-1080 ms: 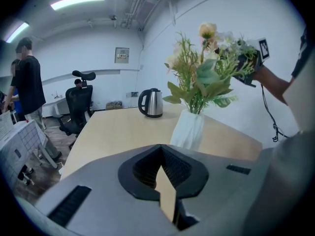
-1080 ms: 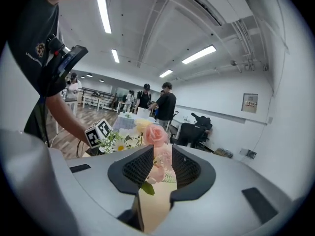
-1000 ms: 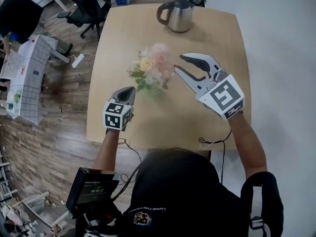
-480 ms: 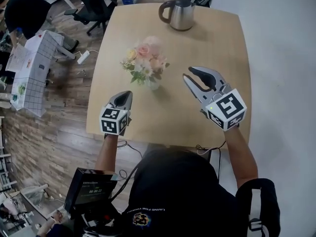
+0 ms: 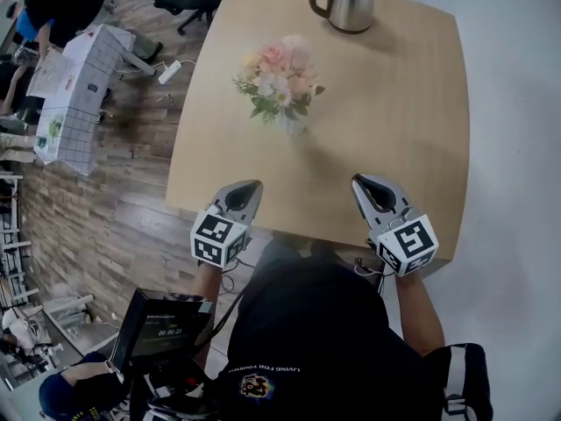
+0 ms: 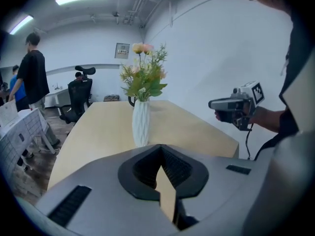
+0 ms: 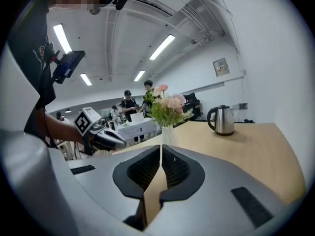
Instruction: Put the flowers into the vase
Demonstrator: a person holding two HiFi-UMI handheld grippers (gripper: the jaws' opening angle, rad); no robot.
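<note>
We find the white ribbed vase (image 5: 294, 123), pink-and-cream flowers (image 5: 279, 79) upright inside, well ahead, between left gripper (image 5: 248, 191) and right gripper (image 5: 368, 188). Both pairs of fingers are pressed together, empty, the right's just closed.

The left gripper (image 5: 249, 187) holds its fingers together; the right gripper (image 5: 363, 182) has just been closing its fingers, nothing between them.
</note>
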